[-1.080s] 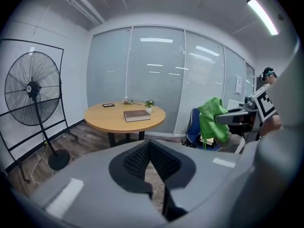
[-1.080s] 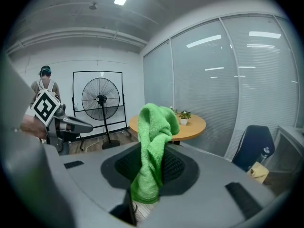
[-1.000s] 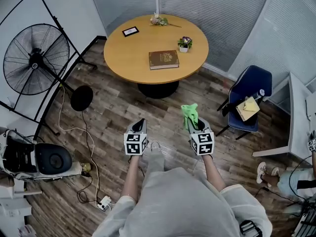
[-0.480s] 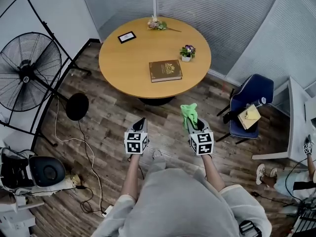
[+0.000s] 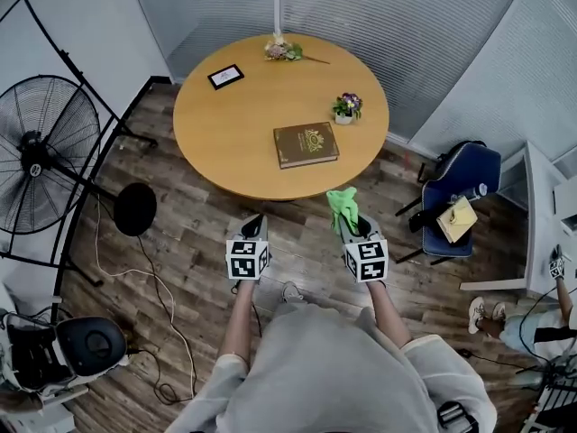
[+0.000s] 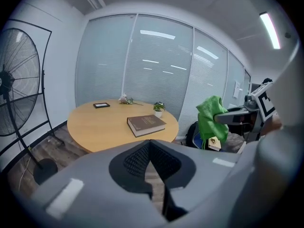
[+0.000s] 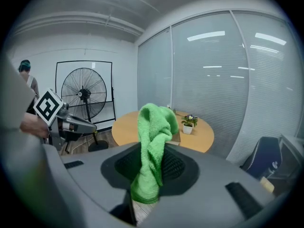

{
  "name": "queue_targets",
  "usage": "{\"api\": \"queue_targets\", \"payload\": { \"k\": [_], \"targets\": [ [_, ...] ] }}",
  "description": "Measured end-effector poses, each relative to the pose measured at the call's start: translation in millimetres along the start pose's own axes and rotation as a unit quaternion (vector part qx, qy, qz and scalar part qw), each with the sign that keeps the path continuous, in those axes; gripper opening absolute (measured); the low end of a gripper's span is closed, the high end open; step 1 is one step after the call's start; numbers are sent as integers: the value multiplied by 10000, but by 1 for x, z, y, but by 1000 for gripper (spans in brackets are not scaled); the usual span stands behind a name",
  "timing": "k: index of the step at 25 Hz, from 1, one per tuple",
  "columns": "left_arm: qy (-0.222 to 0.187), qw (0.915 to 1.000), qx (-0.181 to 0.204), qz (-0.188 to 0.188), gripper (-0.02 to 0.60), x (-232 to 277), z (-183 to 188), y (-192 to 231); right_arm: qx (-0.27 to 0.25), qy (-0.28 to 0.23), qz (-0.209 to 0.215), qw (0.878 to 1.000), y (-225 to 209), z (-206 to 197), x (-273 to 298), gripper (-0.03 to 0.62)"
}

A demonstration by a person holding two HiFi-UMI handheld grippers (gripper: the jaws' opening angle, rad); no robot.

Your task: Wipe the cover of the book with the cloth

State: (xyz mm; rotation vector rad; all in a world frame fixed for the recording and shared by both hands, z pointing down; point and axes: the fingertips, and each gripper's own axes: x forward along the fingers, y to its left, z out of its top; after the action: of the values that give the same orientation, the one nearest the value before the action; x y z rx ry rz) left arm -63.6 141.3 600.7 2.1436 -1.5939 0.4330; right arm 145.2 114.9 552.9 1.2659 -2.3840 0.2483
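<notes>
A brown book [image 5: 306,144] with a gold emblem lies flat on the round wooden table [image 5: 234,138], right of centre; it also shows in the left gripper view as the book [image 6: 146,124]. My right gripper [image 5: 350,222] is shut on a green cloth [image 5: 343,208], which stands bunched up above its jaws as the cloth [image 7: 153,146] in the right gripper view. My left gripper [image 5: 255,227] is shut with nothing in it. Both grippers hover over the floor, short of the table's near edge.
On the table stand a small potted plant [image 5: 346,108], a black frame [image 5: 225,77] and a flower sprig [image 5: 284,51]. A large floor fan [image 5: 45,165] is at the left. A blue chair [image 5: 460,192] holding a yellow item is at the right.
The table and book have drawn nearer as the person walked toward them. Both grippers keep the same pose, the cloth still held in the right one.
</notes>
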Motion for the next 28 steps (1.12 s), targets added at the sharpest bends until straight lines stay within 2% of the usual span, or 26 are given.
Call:
{"api": "queue_targets", "payload": {
  "k": [11, 28],
  "targets": [
    [72, 9996, 82, -265, 9, 36, 17, 24, 69, 119, -168, 9998, -3, 10, 37, 98],
    [145, 9996, 176, -184, 8, 79, 37, 50, 178, 110, -25, 9998, -17, 18, 95, 98]
  ]
}}
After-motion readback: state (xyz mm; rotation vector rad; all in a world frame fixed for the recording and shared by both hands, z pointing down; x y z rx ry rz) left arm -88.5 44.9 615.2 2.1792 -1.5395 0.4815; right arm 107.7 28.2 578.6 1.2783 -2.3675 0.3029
